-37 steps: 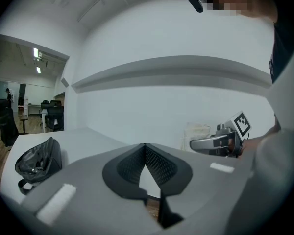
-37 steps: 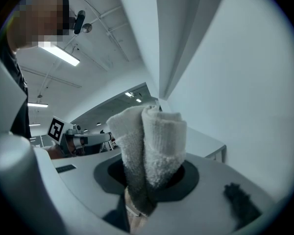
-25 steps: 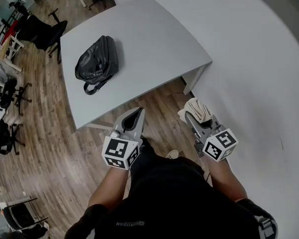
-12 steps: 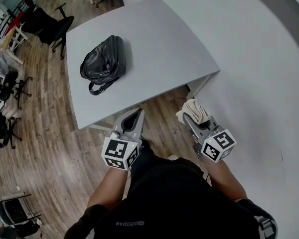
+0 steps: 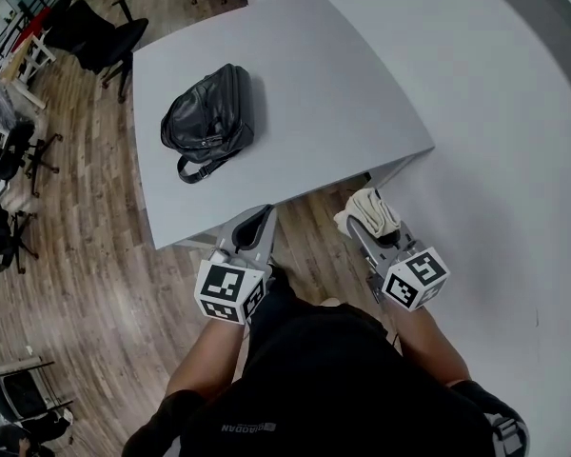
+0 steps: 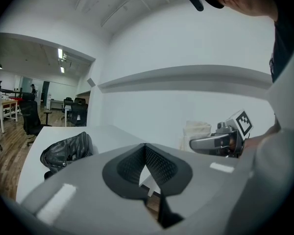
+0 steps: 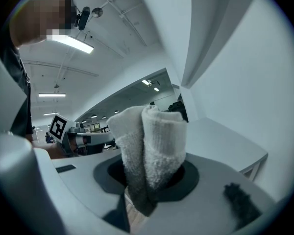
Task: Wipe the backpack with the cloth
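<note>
I hold both tongs just off the near edge of the flat white table (image 5: pixel 333 93), above the wooden floor (image 5: pixel 105 255). From my head I see the shiny black leather backpack (image 5: pixel 207 122) lying on the table near its left side, well apart from both tongs. Only the view from my right tongs (image 7: pixel 148 180) shows them clenched on the folded fluffy white cloth (image 7: pixel 152 141). The view from my left tongs (image 6: pixel 145 148) shows them squeezed together with nothing inside.
</note>
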`<act>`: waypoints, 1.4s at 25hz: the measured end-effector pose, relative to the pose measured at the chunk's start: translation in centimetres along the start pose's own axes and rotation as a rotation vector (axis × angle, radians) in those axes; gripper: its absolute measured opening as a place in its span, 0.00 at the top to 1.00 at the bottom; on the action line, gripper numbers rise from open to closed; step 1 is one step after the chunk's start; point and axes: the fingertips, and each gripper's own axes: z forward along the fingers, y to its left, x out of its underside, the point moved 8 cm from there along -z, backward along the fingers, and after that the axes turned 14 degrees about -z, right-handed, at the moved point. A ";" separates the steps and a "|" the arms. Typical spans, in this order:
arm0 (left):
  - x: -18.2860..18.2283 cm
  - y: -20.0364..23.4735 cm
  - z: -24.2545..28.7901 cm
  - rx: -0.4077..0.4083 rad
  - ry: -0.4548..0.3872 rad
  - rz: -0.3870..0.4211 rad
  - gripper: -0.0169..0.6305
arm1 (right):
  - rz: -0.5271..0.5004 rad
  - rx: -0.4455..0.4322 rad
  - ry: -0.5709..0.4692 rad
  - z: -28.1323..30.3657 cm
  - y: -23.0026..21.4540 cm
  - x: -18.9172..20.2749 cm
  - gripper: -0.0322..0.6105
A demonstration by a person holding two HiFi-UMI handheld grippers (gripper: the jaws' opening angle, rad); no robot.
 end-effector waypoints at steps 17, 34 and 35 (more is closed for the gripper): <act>-0.5 9.8 0.1 -0.125 0.004 -0.059 0.96 | -0.032 -0.118 0.069 12.0 0.4 -0.4 0.78; -3.1 20.9 0.6 -0.229 0.005 -0.085 0.96 | -0.032 -0.180 0.115 24.3 -0.8 -1.2 0.78; -3.4 21.6 0.7 -0.232 0.004 -0.086 0.96 | -0.036 -0.180 0.115 25.0 -0.9 -1.4 0.78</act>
